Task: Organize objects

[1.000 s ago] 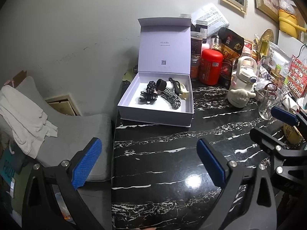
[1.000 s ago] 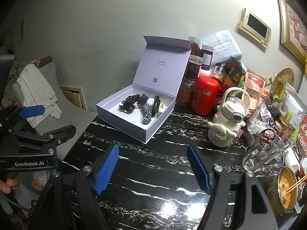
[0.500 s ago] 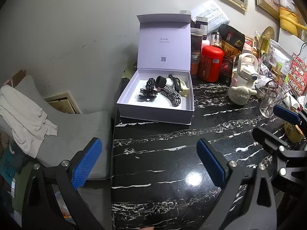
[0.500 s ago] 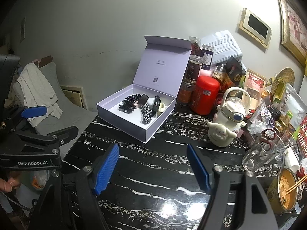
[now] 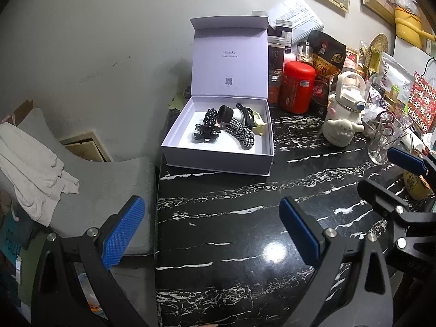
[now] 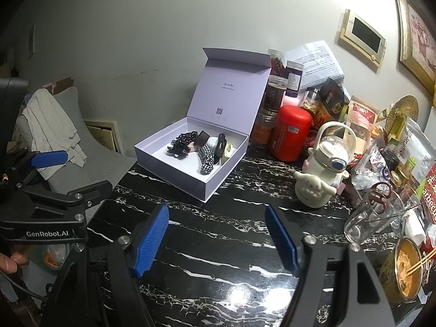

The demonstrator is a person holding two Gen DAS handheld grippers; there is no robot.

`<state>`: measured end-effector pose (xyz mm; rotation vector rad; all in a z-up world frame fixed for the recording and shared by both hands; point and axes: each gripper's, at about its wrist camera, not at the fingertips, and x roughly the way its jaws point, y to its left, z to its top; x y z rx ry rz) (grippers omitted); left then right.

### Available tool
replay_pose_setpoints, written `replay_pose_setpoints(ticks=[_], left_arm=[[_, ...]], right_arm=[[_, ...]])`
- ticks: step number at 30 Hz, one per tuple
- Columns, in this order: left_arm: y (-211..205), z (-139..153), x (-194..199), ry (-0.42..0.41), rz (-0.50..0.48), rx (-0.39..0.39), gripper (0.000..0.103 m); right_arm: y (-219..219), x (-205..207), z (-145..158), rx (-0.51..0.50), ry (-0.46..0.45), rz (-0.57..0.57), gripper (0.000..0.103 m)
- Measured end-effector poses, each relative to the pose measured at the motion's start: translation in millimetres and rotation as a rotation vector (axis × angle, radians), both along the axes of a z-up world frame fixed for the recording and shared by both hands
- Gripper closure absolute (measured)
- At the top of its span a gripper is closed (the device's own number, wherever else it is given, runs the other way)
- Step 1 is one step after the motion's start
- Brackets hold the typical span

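Note:
An open lilac gift box (image 5: 218,160) sits at the table's far left with its lid (image 5: 229,62) upright. In it lie a black claw clip (image 5: 205,133), a checkered scrunchie (image 5: 241,133), a dotted scrunchie (image 5: 210,115) and a black-and-cream clip (image 5: 252,118). The same box (image 6: 174,182) shows in the right wrist view. My left gripper (image 5: 211,233) hangs open over the bare marble, well short of the box, holding nothing. To its right my right gripper (image 6: 216,241) is open and also holds nothing.
A red canister (image 5: 298,87), jars and snack bags crowd the back right. A white character bottle (image 5: 344,120), a drinking glass (image 5: 382,141) and a noodle bowl (image 6: 406,269) stand on the right. Left of the table edge is a grey chair (image 5: 103,179) with a white cloth (image 5: 30,163).
The box and canister sit slightly higher in the left wrist view than before. The right wrist view is unchanged. Both grippers stay open.

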<state>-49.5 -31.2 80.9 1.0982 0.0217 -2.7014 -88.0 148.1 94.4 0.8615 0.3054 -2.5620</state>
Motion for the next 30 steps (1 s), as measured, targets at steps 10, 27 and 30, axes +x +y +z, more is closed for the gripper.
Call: replay_pose_setpoints(ticks=[10, 27, 30], left_arm=[[2, -2, -4, -0.018, 0.000, -0.007, 0.004], [7, -9, -7, -0.034, -0.014, -0.013, 0.004], [8, -10, -8, -0.034, -0.017, -0.012, 0.004]], right_arm=[[2, -3, -3, -0.004, -0.008, -0.006, 0.029], [5, -5, -11, -0.001, -0.025, -0.011, 0.029], [5, -6, -13, 0.000, -0.029, -0.013, 0.029]])
